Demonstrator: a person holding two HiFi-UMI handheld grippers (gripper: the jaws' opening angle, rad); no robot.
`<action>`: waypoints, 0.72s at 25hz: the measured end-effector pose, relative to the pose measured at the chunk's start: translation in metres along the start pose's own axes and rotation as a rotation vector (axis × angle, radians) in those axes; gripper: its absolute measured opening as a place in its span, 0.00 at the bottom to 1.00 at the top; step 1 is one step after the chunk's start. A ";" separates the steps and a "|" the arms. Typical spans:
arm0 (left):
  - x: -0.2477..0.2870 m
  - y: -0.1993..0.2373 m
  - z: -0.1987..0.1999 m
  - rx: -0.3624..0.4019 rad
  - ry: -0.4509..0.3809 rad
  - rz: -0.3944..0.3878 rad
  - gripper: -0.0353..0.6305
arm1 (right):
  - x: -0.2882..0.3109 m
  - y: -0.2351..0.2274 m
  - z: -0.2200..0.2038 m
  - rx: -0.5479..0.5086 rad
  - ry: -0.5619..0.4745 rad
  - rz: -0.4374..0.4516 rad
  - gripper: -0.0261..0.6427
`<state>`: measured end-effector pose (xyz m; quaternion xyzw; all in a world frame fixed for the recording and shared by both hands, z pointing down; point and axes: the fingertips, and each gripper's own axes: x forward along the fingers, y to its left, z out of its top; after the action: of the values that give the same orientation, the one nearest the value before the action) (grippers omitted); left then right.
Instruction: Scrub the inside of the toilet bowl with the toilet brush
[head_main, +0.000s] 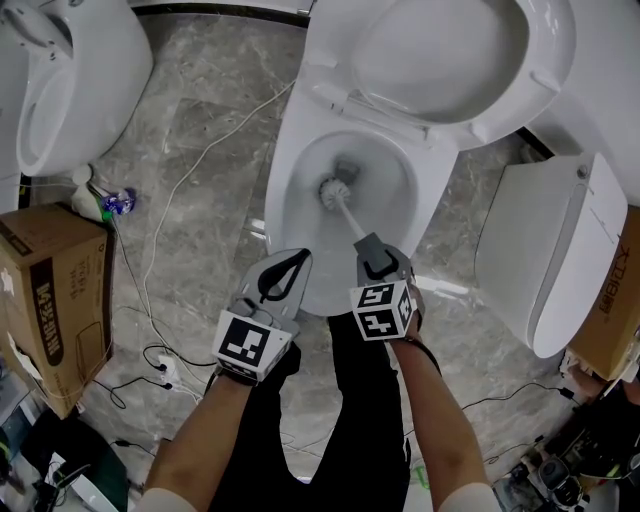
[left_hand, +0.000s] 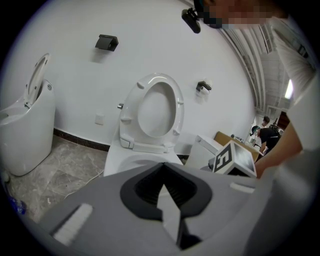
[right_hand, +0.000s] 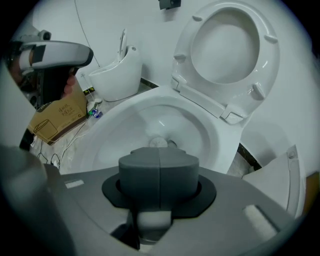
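The white toilet bowl (head_main: 300, 170) stands in the middle of the head view, its seat and lid (head_main: 450, 50) raised. The toilet brush (head_main: 333, 190) has its bristle head low in the bowl near the drain, and its white handle slants back to my right gripper (head_main: 372, 250), which is shut on the handle over the front rim. In the right gripper view the brush head (right_hand: 159, 142) peeks out just past the closed right gripper (right_hand: 159, 165). My left gripper (head_main: 297, 258) hovers over the front-left rim, shut and empty; the left gripper (left_hand: 162, 187) faces the raised seat (left_hand: 155, 112).
A second toilet (head_main: 60, 80) stands at the far left, with a cardboard box (head_main: 50, 300) and a small bottle (head_main: 95, 205) beside it. White cables (head_main: 160, 250) trail over the marble floor. Another white toilet unit (head_main: 550, 250) and a box (head_main: 615, 300) crowd the right.
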<state>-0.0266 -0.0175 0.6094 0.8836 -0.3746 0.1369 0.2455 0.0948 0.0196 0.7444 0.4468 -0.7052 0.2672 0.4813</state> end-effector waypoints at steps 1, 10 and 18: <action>0.001 0.001 0.002 0.000 -0.003 0.000 0.06 | 0.002 -0.001 0.004 0.007 -0.007 -0.005 0.28; 0.014 0.011 0.004 0.003 -0.019 0.003 0.06 | 0.031 -0.025 0.036 0.131 -0.032 -0.053 0.28; 0.027 0.020 -0.003 0.000 -0.030 0.015 0.06 | 0.059 -0.032 0.038 0.211 0.030 -0.075 0.28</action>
<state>-0.0228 -0.0438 0.6298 0.8827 -0.3848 0.1257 0.2387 0.0984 -0.0472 0.7819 0.5169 -0.6489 0.3285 0.4515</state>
